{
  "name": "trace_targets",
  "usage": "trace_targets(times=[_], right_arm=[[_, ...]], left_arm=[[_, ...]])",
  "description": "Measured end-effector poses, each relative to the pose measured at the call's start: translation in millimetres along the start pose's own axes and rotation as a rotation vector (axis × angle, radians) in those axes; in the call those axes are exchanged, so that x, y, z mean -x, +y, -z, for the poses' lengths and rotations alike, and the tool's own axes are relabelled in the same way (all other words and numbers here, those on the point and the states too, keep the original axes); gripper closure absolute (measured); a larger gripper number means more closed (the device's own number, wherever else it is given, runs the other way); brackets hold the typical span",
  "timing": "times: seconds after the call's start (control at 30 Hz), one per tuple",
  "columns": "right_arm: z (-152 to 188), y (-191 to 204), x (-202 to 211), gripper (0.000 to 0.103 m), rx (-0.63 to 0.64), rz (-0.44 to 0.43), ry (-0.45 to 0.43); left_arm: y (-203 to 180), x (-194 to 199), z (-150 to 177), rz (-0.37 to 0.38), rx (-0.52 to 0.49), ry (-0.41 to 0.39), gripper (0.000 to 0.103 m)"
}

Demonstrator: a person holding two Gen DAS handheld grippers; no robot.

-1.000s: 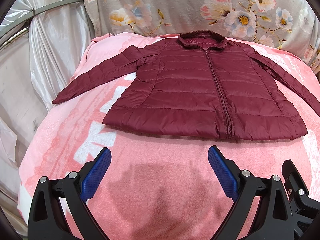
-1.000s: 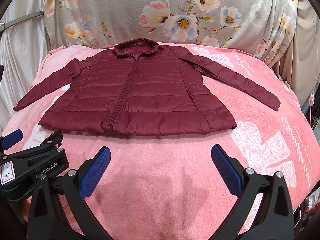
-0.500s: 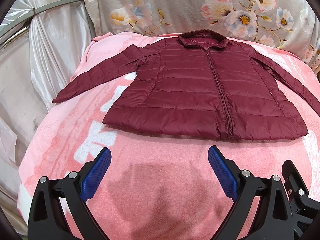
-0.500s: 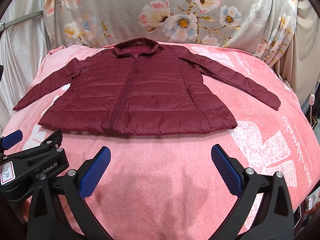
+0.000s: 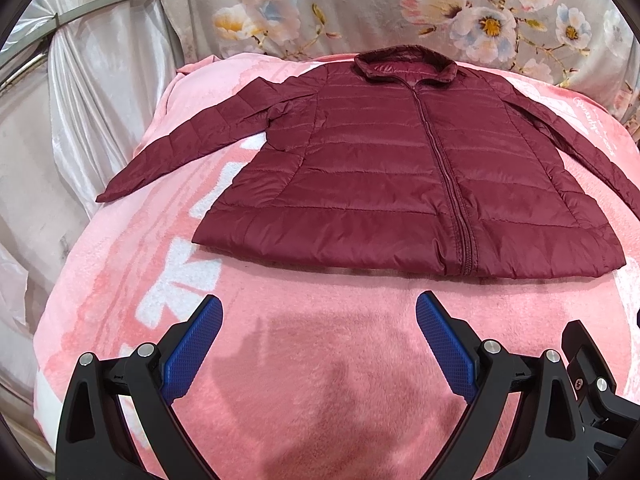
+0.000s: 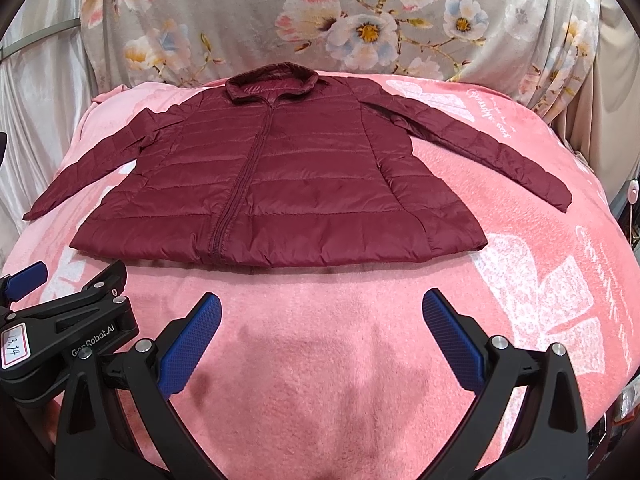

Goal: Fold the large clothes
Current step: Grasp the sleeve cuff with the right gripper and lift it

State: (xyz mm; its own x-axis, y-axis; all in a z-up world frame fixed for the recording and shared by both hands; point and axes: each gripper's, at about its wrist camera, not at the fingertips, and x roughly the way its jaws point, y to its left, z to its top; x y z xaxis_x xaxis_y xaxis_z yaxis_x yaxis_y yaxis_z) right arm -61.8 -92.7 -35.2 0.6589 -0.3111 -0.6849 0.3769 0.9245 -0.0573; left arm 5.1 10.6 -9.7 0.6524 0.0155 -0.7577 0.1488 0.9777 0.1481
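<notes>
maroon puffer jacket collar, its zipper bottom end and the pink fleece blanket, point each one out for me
maroon puffer jacket collar (image 6: 272, 80), right wrist view, middle of the stand-up collar.
zipper bottom end (image 6: 214, 254), right wrist view, lowest teeth at the hem.
pink fleece blanket (image 6: 320, 344), right wrist view, bare patch near the tongs.

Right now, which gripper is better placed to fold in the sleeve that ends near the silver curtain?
Left gripper, probably: that sleeve lies on its side of the jacket; both grippers are open.

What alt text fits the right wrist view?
A maroon puffer jacket lies flat, zipped, sleeves spread, on a pink blanket. The open right gripper hovers short of its hem; the left gripper shows at left.
</notes>
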Motion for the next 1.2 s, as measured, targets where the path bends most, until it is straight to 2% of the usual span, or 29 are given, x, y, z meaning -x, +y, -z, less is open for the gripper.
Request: trace_targets(times=[0.27, 0.4, 0.57, 0.67, 0.93, 1.1, 1.13, 1.17, 1.2], right_arm=[[-7.1, -12.6, -25.4, 0.005, -0.028, -0.015, 0.037], [-16.0, -47.7, -32.2, 0.005, -0.114, -0.047, -0.029], [-33.3, -137.9, -37.0, 0.005, -0.321, -0.029, -0.177], [-48.8, -202.2, -54.1, 0.005, -0.441, 0.036, -0.157], [-62.4, -360.2, -106.4, 0.005, -0.808, 0.086, -0.164], [-63.7, -417.2, -136.9, 0.005, -0.939, 0.083, -0.155], [-65.2, -425.6, -146.3, 0.007, -0.956, 0.094, -0.141], [-66.2, -431.3, -153.1, 0.014, -0.968, 0.097, -0.128], [-67.2, -434.5, -159.8, 0.027, -0.976, 0.093, -0.115]], left_arm=[[-13.9, -18.9, -6.9, 0.014, -0.040, 0.030, 0.008], [-15.0, -28.0, -14.3, 0.005, -0.033, 0.028, 0.007], [2.1, -41.6, -31.4, -0.045, 0.037, 0.012, 0.007], [17.4, -48.6, -43.1, -0.078, 0.079, -0.007, 0.007], [55.6, -65.5, -63.9, -0.171, 0.147, -0.046, 0.007], [71.8, -79.1, -70.1, -0.208, 0.166, -0.030, 0.006], [74.5, -83.6, -71.4, -0.207, 0.170, -0.016, 0.006], [76.8, -88.8, -72.8, -0.203, 0.175, -0.001, 0.006], [78.5, -92.2, -73.4, -0.200, 0.178, 0.008, 0.006]])
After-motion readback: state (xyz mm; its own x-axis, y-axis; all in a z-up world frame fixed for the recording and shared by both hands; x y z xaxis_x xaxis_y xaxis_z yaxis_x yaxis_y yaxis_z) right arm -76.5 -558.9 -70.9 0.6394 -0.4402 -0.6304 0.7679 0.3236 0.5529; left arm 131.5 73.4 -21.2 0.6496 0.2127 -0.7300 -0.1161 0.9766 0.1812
